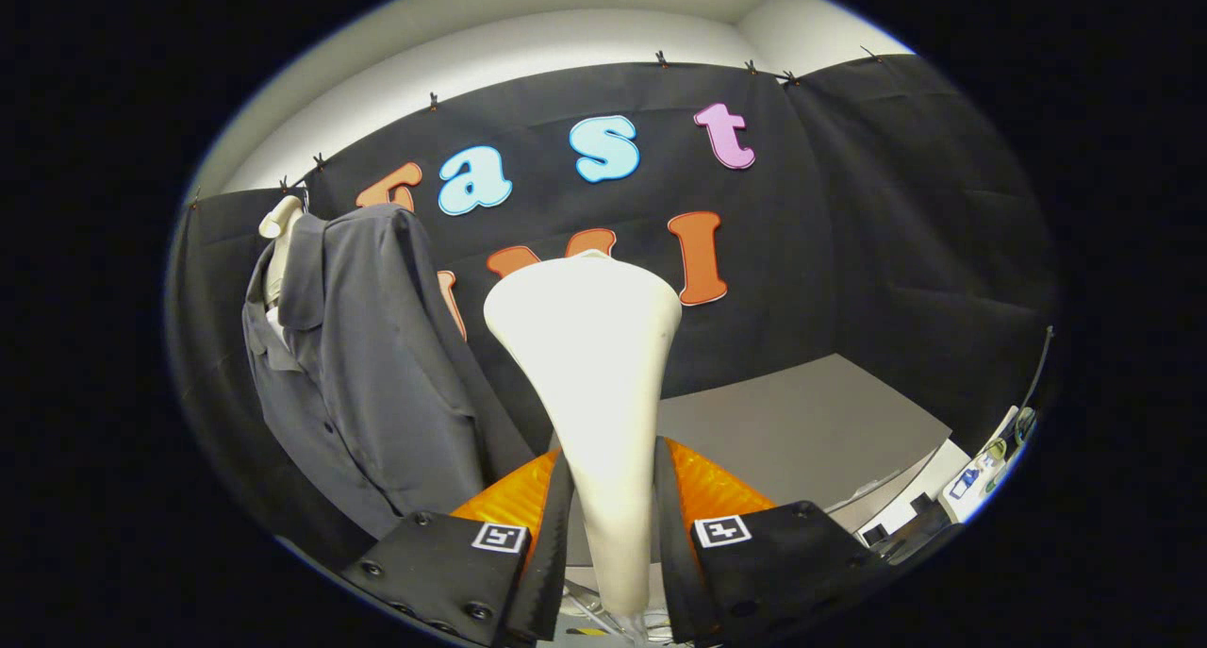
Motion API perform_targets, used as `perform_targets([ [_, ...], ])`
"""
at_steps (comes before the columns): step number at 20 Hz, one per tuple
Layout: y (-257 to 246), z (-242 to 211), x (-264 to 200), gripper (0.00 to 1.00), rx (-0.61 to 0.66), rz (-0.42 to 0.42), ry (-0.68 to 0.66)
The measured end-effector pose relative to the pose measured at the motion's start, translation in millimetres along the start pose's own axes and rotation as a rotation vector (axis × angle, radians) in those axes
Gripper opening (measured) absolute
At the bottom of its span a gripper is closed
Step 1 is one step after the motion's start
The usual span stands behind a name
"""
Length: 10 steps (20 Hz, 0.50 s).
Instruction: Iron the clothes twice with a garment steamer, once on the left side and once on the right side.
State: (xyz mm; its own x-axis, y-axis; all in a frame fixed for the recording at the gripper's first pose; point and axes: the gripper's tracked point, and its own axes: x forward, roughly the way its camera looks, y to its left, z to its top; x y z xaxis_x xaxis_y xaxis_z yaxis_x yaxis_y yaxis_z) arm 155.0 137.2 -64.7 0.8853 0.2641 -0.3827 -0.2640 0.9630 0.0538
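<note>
A cream-white garment steamer [594,384] stands upright between my fingers, its wide head rising above them and its narrow handle clamped by both pads. My gripper [611,525] is shut on that handle. A dark grey button-up shirt [368,374] hangs on a pale mannequin form [279,242] to the left of the steamer, some way beyond the fingers. The steamer head is apart from the shirt, to the right of its near sleeve.
A grey tabletop [811,431] lies beyond the fingers on the right, against the black cloth wall. At its right end sits a white board or box [919,502] with small items [985,469] and a thin cable.
</note>
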Motion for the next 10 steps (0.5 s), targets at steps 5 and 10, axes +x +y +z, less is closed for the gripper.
perform_targets([
  [5,60.5,-3.0,-12.6,0.51,-0.017,-0.037,-0.046],
  [10,120.7,-16.2,-14.4,0.50,-0.033,-0.046,-0.053],
])
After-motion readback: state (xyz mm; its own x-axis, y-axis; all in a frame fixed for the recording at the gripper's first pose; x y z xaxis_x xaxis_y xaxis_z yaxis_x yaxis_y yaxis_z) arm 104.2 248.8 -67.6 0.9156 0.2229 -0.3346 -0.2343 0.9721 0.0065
